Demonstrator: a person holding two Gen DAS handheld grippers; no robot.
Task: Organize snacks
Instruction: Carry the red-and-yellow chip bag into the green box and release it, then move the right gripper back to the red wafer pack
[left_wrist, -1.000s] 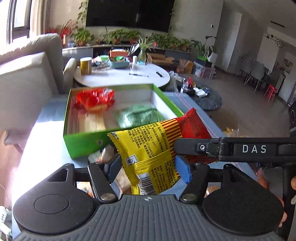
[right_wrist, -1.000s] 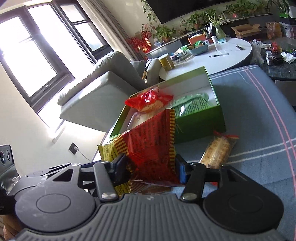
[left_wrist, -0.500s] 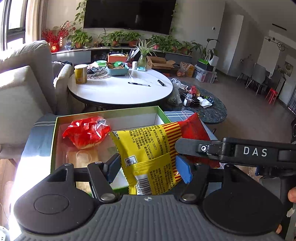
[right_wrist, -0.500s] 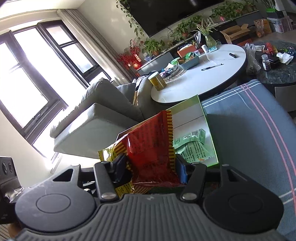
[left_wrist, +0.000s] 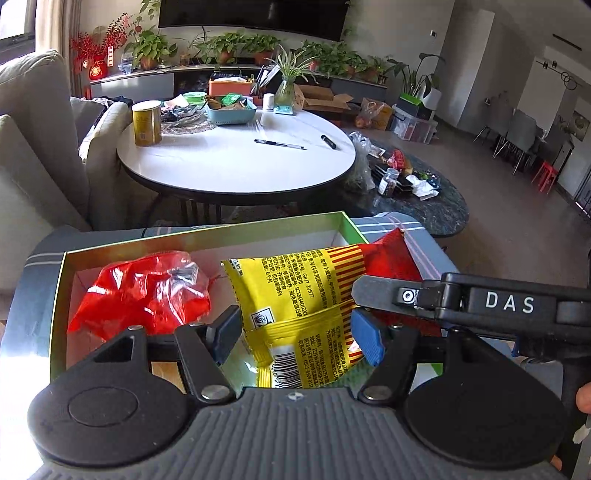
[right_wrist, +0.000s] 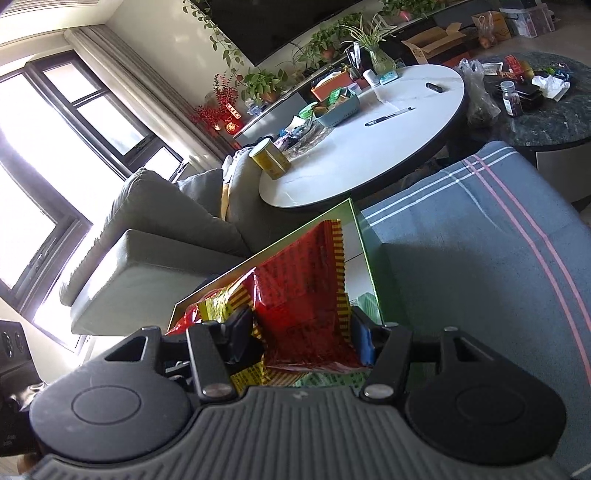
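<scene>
- The yellow-and-red snack bag (left_wrist: 295, 295) is held in the air by both grippers at once, above the open green box (left_wrist: 59, 280).
- Left gripper (left_wrist: 295, 336): its fingers are pressed onto the bag's yellow end, barcode side toward the camera.
- Right gripper (right_wrist: 299, 339): its fingers pinch the red end (right_wrist: 303, 291), with the box rim just ahead of them.
- Left of the left fingers, a red packet (left_wrist: 144, 291) lies in the box; a pale green packet (right_wrist: 365, 299) shows past the right fingers.
- Step in hand, as I judge it: placing the bag in the box.
- Next move calls for lowering the bag into the free space between the packets, then letting go with both grippers together.
</scene>
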